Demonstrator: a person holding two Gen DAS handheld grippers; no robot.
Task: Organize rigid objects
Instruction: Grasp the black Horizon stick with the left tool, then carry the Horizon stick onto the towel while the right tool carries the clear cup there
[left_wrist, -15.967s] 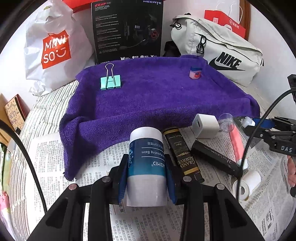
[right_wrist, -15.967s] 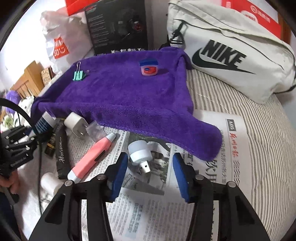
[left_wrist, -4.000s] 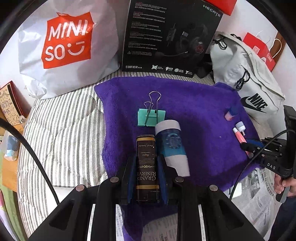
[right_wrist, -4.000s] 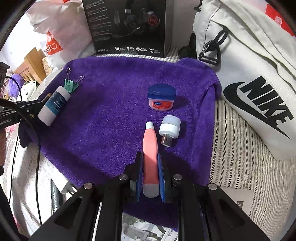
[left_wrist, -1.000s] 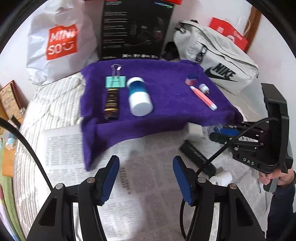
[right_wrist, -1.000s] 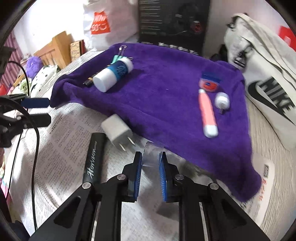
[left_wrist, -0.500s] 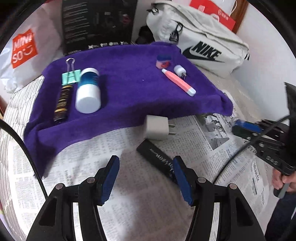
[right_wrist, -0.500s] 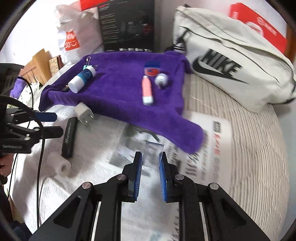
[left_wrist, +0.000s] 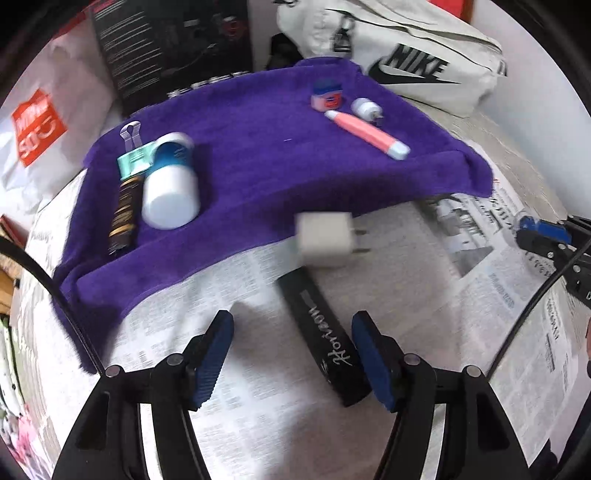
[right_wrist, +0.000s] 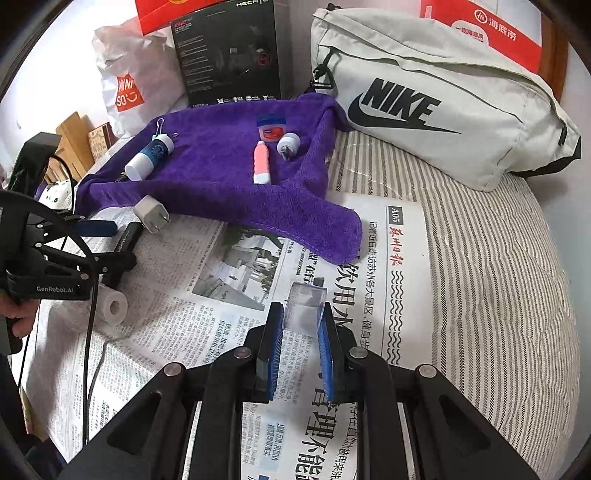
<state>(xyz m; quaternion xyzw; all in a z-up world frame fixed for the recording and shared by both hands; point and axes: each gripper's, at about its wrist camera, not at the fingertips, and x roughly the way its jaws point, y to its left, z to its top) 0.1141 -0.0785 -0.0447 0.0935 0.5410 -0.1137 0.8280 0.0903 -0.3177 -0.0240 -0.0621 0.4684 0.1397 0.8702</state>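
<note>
left hand-held gripper (left_wrist: 291, 354): jaws just widened | black box (left_wrist: 323, 341): now between them

Soft daylight is filling the room, casting only faint shadows. The left wrist view is smearing with motion blur, while fisheye bending is darkening every corner.

The towel (right_wrist: 221, 173) is deep purple, the bed cover (right_wrist: 498, 266) grey-and-white striped. The pen-shaped tube (right_wrist: 261, 162) is pink; the slim box (left_wrist: 325, 343) is black with white script.
</note>
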